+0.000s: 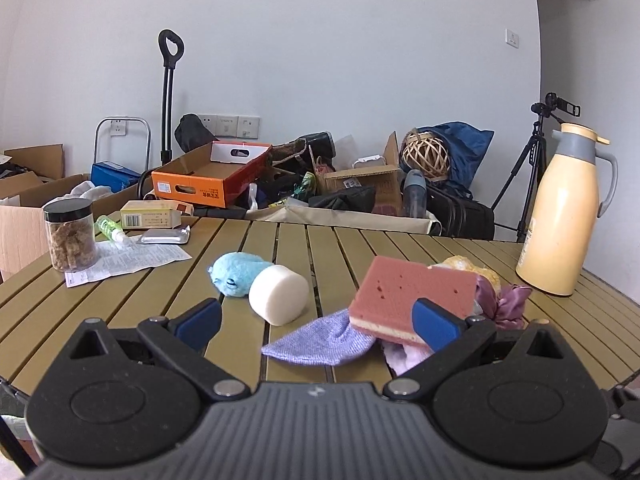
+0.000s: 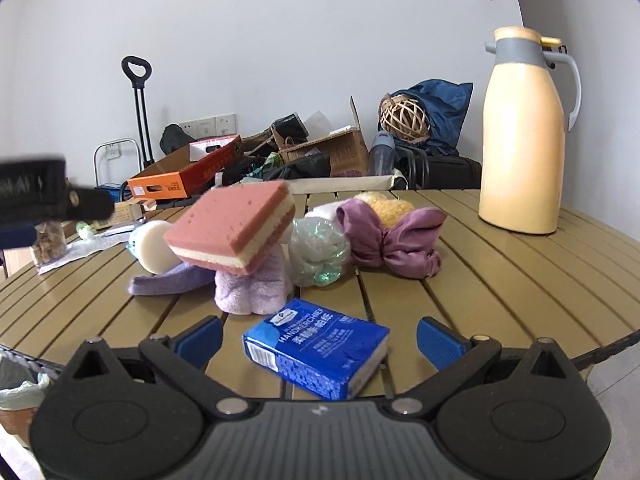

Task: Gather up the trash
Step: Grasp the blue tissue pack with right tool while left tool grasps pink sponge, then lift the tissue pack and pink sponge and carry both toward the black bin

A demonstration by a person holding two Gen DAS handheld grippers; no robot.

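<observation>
Table: olive-green slatted tabletop [image 2: 500, 264], which I am seeing from both wrist cameras, is carrying everything listed below.

Jug: tall cream-yellow thermos jug with grey collar and handle [image 2: 524, 136] is standing upright near the far right edge, well apart from the pile.

Sponge: pink-and-cream layered rectangular sponge [image 2: 232, 228] is sitting tilted on top of a rolled pale-lilac towel [image 2: 252, 288], with a flat lavender knitted cloth [image 1: 320, 340] lying just beside it.

Tissue pack: blue plastic-wrapped handkerchief pack [image 2: 320, 348] is lying flat at the near edge, between my right gripper's fingers but not touching either pad.

Bow: mauve satin fabric bow [image 2: 396, 240] is resting beside a yellow fluffy item that I cannot identify.

Trash: crumpled clear plastic wrapper with a greenish tint [image 2: 320, 252] is lying mid-table, between the towel and the bow, touching or nearly touching both.

Jar: clear jar with black lid and brown contents [image 1: 70, 236] is standing on a printed paper sheet [image 1: 132, 260] at the far left.

Foam: white foam cylinder [image 1: 280, 294] is lying on its side against a light-blue plush toy [image 1: 236, 274].

Grippers: I am holding the left gripper [image 1: 316, 318] spread wide and empty, low over the cloth; the right gripper [image 2: 318, 338] is likewise released, straddling the tissue pack.
</observation>
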